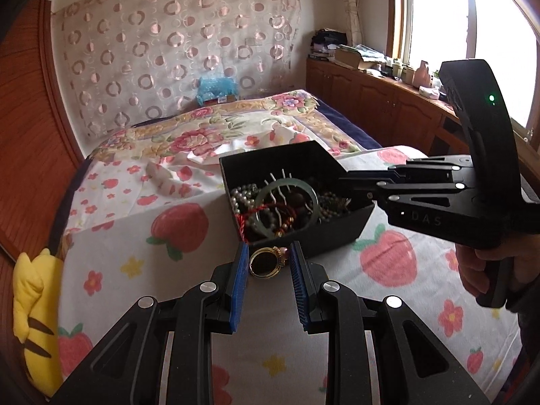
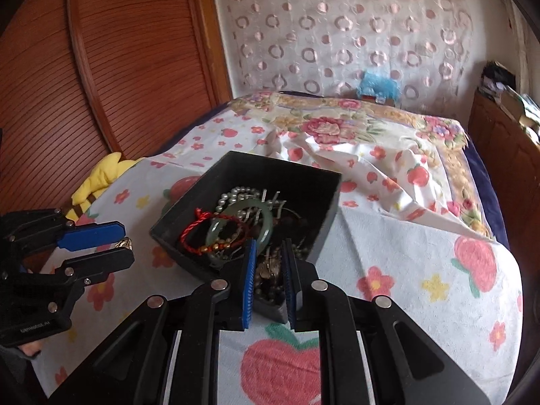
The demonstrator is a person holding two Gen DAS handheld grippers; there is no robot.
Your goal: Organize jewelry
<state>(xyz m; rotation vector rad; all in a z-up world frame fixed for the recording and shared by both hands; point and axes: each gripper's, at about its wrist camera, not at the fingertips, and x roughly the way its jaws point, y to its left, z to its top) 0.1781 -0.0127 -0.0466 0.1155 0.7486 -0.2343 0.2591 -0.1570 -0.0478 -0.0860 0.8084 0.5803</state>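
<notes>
A black open box [image 1: 337, 236] on the strawberry-print cloth holds a jade bangle [image 1: 287, 202], pearl strands, a red cord bracelet [image 2: 202, 233] and dark beads. My left gripper [image 1: 269, 256] is just in front of the box, closed on a gold ring-shaped piece [image 1: 265, 262] held between its blue pads. It also shows in the right wrist view [image 2: 111, 243], left of the box [image 2: 236, 168], with a gold bit between the fingers. My right gripper [image 2: 269, 263] reaches over the box's near corner, its jaws a little apart around dark beads [image 2: 268, 280]; I cannot tell whether they grip them.
The box sits on a cloth-covered surface at the foot of a bed with a floral quilt [image 1: 236, 125]. A yellow plush toy [image 1: 33, 320] lies at the left edge. A wooden wardrobe [image 2: 118, 67] stands left, low cabinets [image 1: 388, 101] under the window right.
</notes>
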